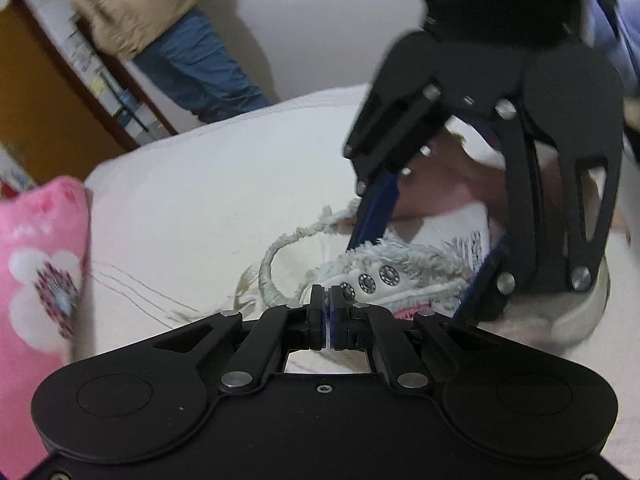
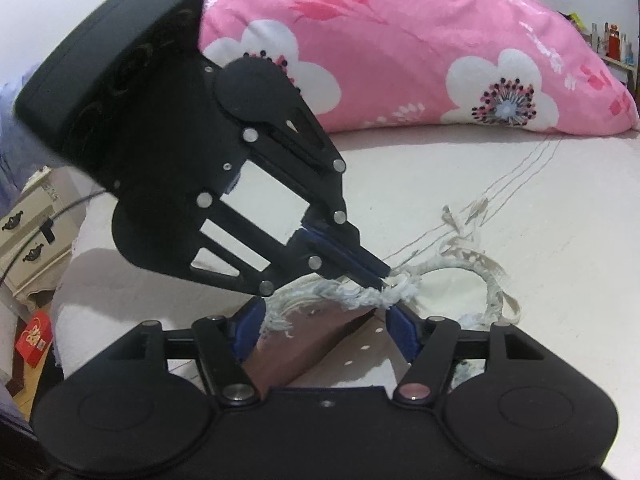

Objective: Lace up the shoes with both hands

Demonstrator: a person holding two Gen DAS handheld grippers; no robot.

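A white shoe (image 1: 420,268) with frayed, fluffy edges and metal eyelets (image 1: 368,282) lies on a white bed sheet (image 1: 192,200). My left gripper (image 1: 327,296) is shut, pinching the frayed white shoelace right beside the eyelets. In the right wrist view the left gripper (image 2: 384,278) comes in from the upper left, and the shoelace (image 2: 490,288) loops away from its tips onto the sheet. My right gripper (image 2: 324,314) stands wide open, its blue fingers (image 2: 250,330) on either side of the shoe (image 2: 320,344). Whether its pads touch the shoe is unclear. The lace loop (image 1: 268,268) lies to the shoe's left.
A pink flowered quilt (image 2: 400,60) lies rolled along the far side of the bed; its end (image 1: 36,260) is at the left. A person in a beige jacket and jeans (image 1: 180,48) stands beyond the bed. A cream bedside cabinet (image 2: 28,240) and red box (image 2: 34,336) are beside the bed.
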